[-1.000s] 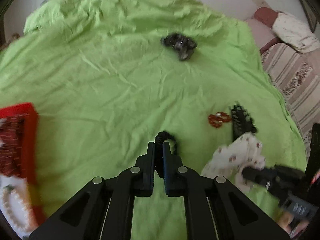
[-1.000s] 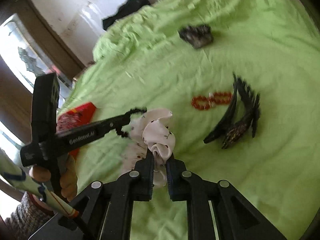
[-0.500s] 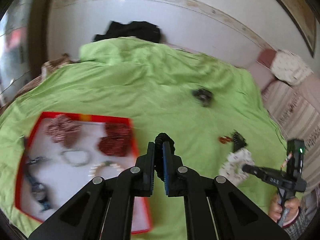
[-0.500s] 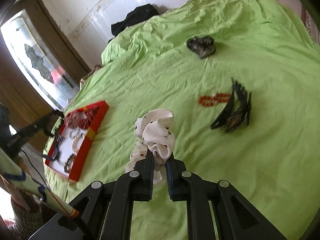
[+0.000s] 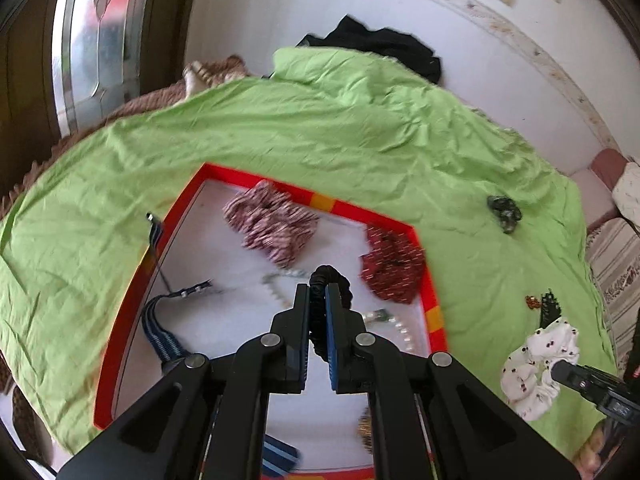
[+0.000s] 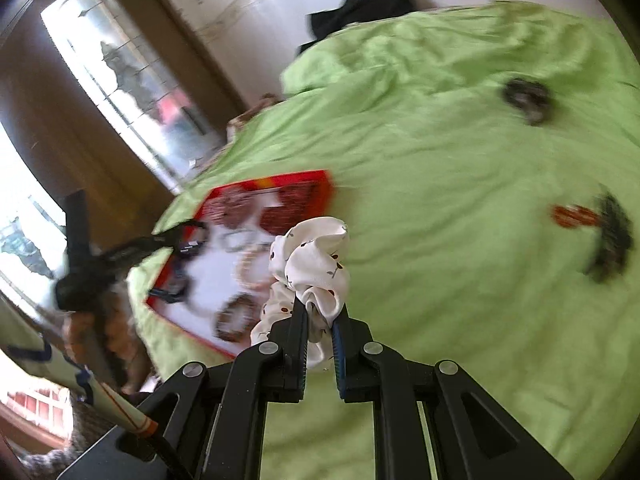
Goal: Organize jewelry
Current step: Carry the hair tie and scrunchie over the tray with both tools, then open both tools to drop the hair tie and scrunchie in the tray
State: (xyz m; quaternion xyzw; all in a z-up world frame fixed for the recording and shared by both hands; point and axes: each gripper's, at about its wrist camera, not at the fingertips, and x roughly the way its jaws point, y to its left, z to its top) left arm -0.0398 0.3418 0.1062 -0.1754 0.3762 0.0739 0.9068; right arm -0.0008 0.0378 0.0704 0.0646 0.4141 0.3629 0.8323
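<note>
My left gripper [image 5: 317,292] is shut on a black beaded bracelet [image 5: 334,276] and holds it above the red-rimmed white tray [image 5: 434,312]. The tray holds two patterned scrunchies [image 5: 272,226], a blue striped band [image 5: 160,336] and pearl bracelets [image 5: 394,326]. My right gripper [image 6: 320,312] is shut on a white floral scrunchie [image 6: 312,260] and holds it above the green sheet, right of the tray [image 6: 324,188]. That scrunchie also shows in the left wrist view [image 5: 540,360].
On the green bedsheet [image 5: 360,128] lie a dark scrunchie [image 5: 504,208], a red bead bracelet [image 6: 572,216] and a black claw clip [image 6: 612,240]. Black clothing [image 5: 380,44] lies at the far edge by the wall. A striped sofa [image 5: 616,264] stands at the right.
My left gripper has carried the black bracelet leftward to above the tray. My right gripper has lifted the white scrunchie and swung left toward the tray.
</note>
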